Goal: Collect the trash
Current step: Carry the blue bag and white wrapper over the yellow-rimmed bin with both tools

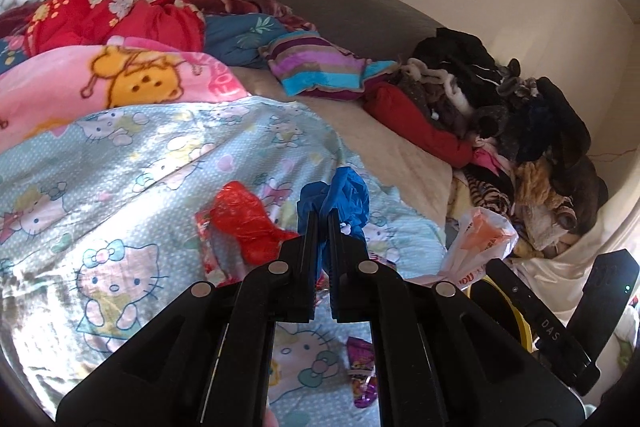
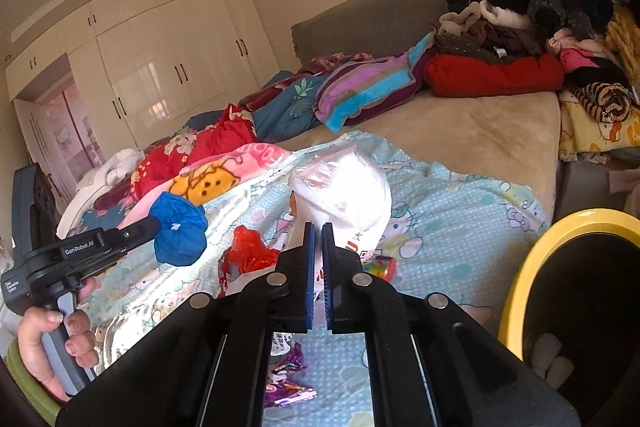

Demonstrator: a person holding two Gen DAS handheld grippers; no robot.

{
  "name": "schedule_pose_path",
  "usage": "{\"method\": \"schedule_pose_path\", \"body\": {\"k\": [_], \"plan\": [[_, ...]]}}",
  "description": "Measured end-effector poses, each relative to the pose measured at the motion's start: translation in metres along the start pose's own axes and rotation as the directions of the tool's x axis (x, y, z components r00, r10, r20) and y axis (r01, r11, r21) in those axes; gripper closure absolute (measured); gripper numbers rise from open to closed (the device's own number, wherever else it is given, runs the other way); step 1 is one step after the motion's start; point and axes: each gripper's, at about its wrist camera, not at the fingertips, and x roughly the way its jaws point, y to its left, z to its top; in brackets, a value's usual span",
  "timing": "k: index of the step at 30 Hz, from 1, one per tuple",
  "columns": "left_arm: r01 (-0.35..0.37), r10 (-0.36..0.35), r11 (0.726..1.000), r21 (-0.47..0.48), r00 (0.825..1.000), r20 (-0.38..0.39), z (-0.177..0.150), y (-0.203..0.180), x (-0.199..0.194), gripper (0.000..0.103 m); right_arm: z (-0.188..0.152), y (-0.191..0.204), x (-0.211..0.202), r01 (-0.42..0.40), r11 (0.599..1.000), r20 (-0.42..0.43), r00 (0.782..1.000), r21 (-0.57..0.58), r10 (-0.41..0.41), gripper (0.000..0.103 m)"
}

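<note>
A light, soft crumpled blue plastic bag (image 1: pixel 334 203) is pinched by the closed left gripper (image 1: pixel 322 217), a limp white plastic bag (image 2: pixel 344 191) by the closed right gripper (image 2: pixel 319 227).

The bed (image 2: pixel 480 131) carries a Hello Kitty sheet (image 1: pixel 140 163). Directly on the sheet lie a red plastic bag (image 1: pixel 244 223), a purple wrapper (image 2: pixel 286 379) and a small colourful can (image 2: pixel 380 265). Clothes (image 1: pixel 500 99) are piled along the headboard side.

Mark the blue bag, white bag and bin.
blue bag (image 2: pixel 180 237), right wrist view, crumpled middle
white bag (image 2: pixel 344 193), right wrist view, bulging top
bin (image 2: pixel 532 255), right wrist view, yellow rim
</note>
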Motion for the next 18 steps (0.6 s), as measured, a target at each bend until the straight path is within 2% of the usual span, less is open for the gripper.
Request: {"method": "schedule_pose_path", "body": {"k": [18], "plan": [[0.083, -0.081, 0.991, 0.101, 0.996, -0.026, -0.013, -0.065, 0.001, 0.102, 0.008, -0.034, -0.044, 0.067, 0.996, 0.042, 0.997, 0.05, -0.069, 0.1]]}}
